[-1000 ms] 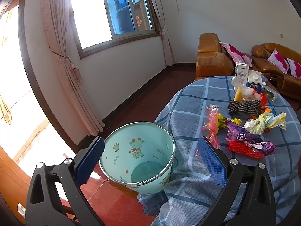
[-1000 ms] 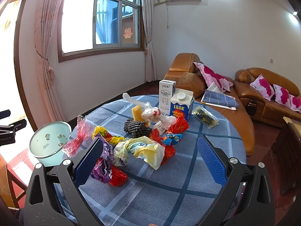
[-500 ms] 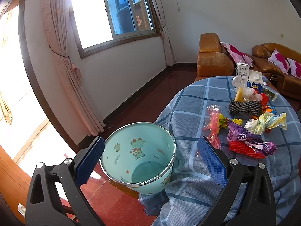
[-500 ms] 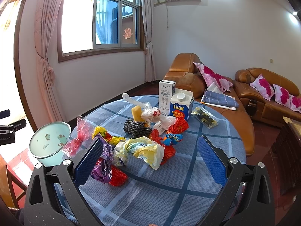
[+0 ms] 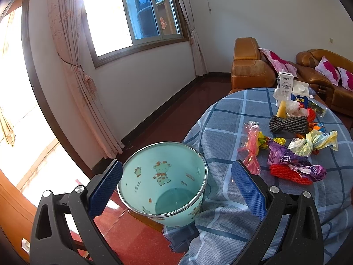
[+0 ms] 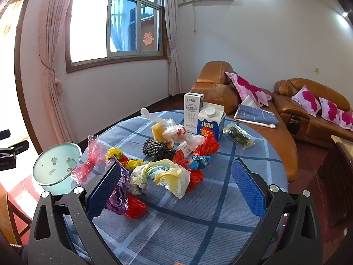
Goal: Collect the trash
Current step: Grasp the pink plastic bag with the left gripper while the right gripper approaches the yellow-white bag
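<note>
While both claws are held wide open and empty, a round table (image 6: 220, 209) in blue checked cloth is seen ahead of the right gripper (image 6: 176, 185), wrappers (image 6: 163, 172) heaped just beyond it. Below the left gripper (image 5: 176, 187), a mint bucket (image 5: 163, 176) is placed beside the table edge; sofas (image 6: 308, 101) and window (image 6: 110, 22) are noted behind.

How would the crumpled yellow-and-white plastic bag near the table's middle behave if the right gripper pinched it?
The yellow-and-white plastic bag looks thin and twisted, so probably floppy and light. It may drag the red wrapper touching it. Its glossy film could slip.
</note>
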